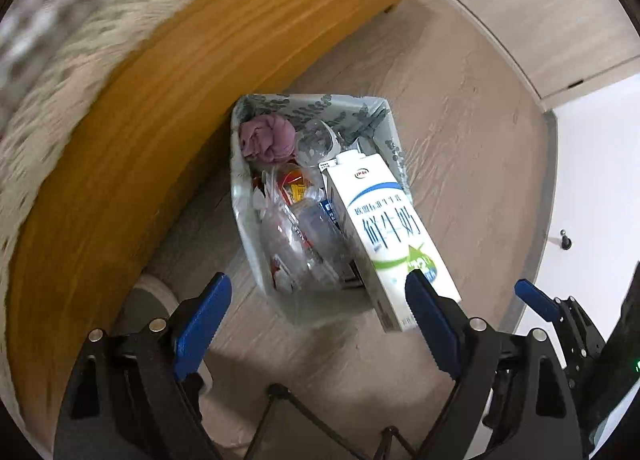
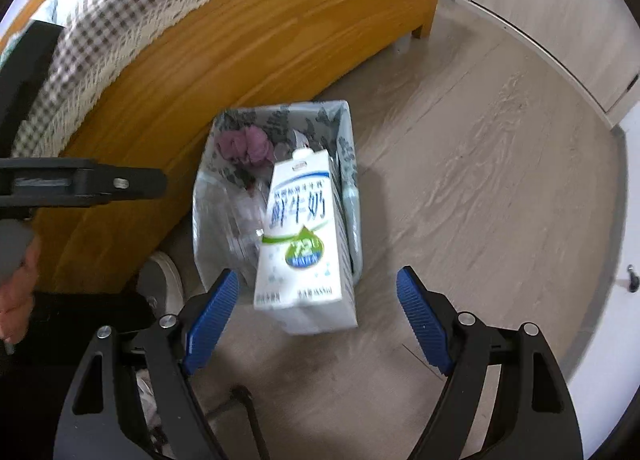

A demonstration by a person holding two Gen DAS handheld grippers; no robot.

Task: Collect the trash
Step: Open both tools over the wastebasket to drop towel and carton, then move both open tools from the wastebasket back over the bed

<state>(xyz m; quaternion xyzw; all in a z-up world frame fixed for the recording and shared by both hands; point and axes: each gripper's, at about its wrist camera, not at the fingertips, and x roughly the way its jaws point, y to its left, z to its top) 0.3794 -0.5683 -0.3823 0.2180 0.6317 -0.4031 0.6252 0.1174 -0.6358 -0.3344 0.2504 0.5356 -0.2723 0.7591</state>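
Left gripper: lower frame, blue pads spread wide, nothing pressed between them
Milk carton: white, tilted, cap end down in the bin, base against the right pad
Trash bin: centre frame, lined, holding purple cloth and clear plastic bottles
Wooden bed frame: upper left, beside bin
Floor: grey wood grain
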